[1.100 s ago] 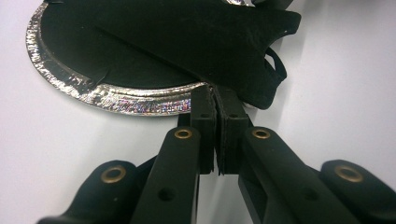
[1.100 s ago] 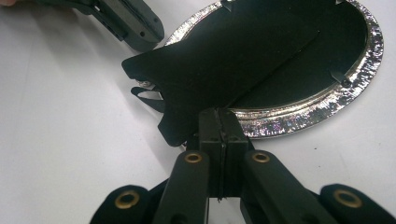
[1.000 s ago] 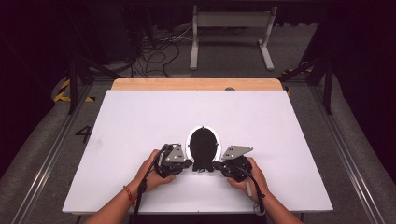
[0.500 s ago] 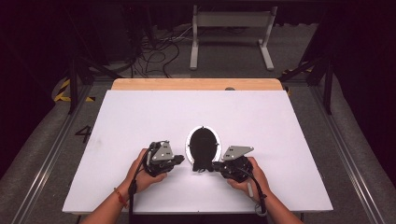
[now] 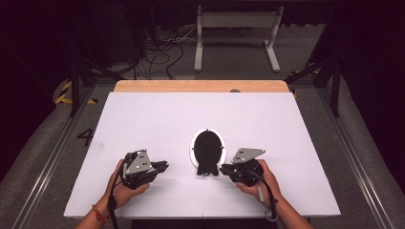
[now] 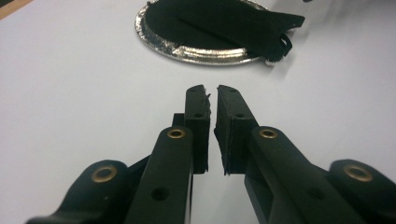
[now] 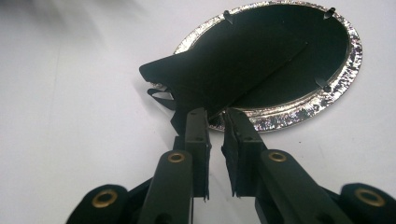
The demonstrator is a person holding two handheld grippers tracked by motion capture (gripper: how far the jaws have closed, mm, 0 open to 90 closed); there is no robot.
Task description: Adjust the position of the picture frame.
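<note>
On the white desk [image 5: 157,119], near its front edge, a black cloth [image 5: 208,151] lies on a silver plate [image 7: 299,112]. Both grippers (left [image 6: 211,93], right [image 7: 215,115]) stand narrowly parted, jaws just opening, empty; withdraw without snagging.

1. Left gripper [image 5: 161,167] at 7 o'clock, held low in the left hand [image 5: 125,183], pointing toward 3; jaws just opened to a narrow gap, nothing between.
2. Right gripper [image 5: 223,168] at 5 o'clock, in the right hand [image 5: 260,179], pointing toward 9; jaws just parted slightly.
</note>
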